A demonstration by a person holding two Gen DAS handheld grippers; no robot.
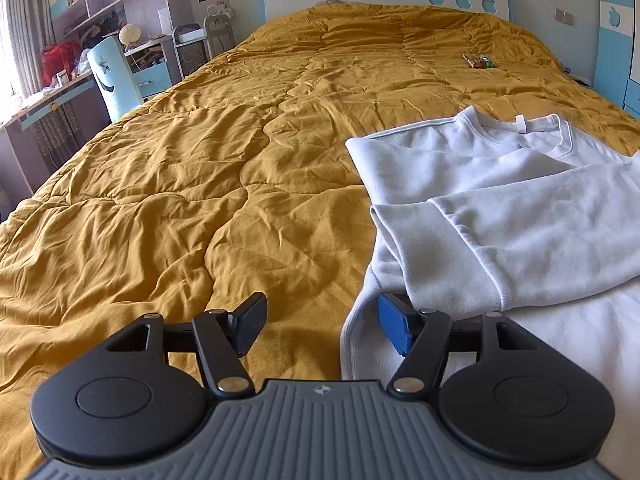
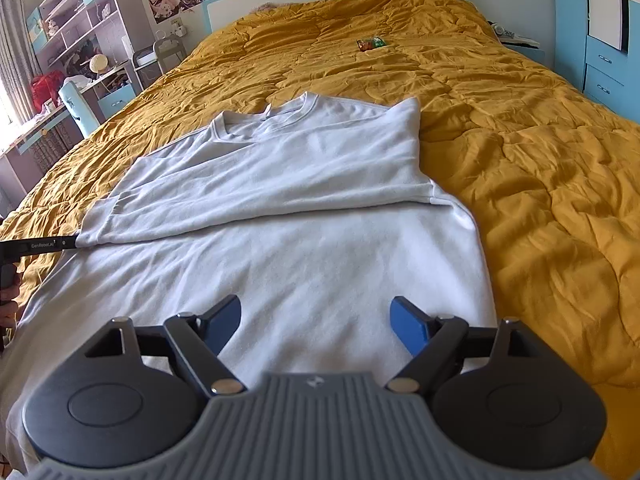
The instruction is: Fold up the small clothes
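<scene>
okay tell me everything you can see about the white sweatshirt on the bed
The white sweatshirt is a soft, fleecy-looking pullover with a ribbed crew neck and a small white tag inside the collar. It lies flat on the mustard quilt, collar toward the headboard, hem near the cameras. Both sleeves are folded across the chest, one cuff reaching the left edge. The left gripper sits at that left edge, jaws open, one pad against the fabric. The right gripper hovers over the lower body, jaws open.
</scene>
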